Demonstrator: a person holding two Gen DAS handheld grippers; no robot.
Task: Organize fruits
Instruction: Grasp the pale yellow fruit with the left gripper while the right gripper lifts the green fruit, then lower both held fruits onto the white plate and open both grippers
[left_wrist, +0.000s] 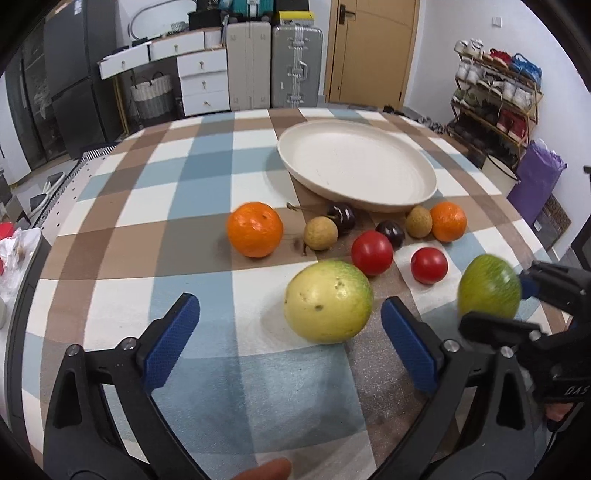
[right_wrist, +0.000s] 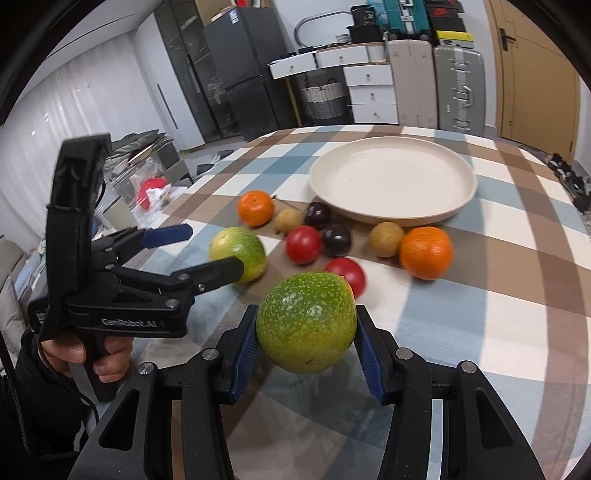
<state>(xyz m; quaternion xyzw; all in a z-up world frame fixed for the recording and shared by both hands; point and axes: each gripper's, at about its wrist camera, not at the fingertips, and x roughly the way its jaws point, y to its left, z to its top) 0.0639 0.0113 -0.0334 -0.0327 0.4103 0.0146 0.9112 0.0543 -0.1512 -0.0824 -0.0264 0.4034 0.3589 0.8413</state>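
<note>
My right gripper (right_wrist: 306, 315) is shut on a speckled green round fruit (right_wrist: 306, 321), its blue pads pressing both sides; the left wrist view shows that fruit (left_wrist: 489, 291) blurred at the right. My left gripper (left_wrist: 291, 301) is open around a yellow-green fruit (left_wrist: 328, 301) lying on the checked cloth, close to the right finger, pads apart from it. Beyond lie two oranges (left_wrist: 255, 234) (left_wrist: 448, 221), two tomatoes (left_wrist: 372, 253) (left_wrist: 429, 266), two dark plums (left_wrist: 341, 216) and two tan longans (left_wrist: 320, 233). A cream plate (left_wrist: 354, 162) sits behind them with nothing on it.
The checked tablecloth (left_wrist: 207, 192) covers a round table whose edge curves at the left and right. A person's hand (right_wrist: 107, 354) holds the left gripper's handle. Suitcases (left_wrist: 295, 66), white drawers (left_wrist: 203, 81) and a shoe rack (left_wrist: 495, 92) stand beyond the table.
</note>
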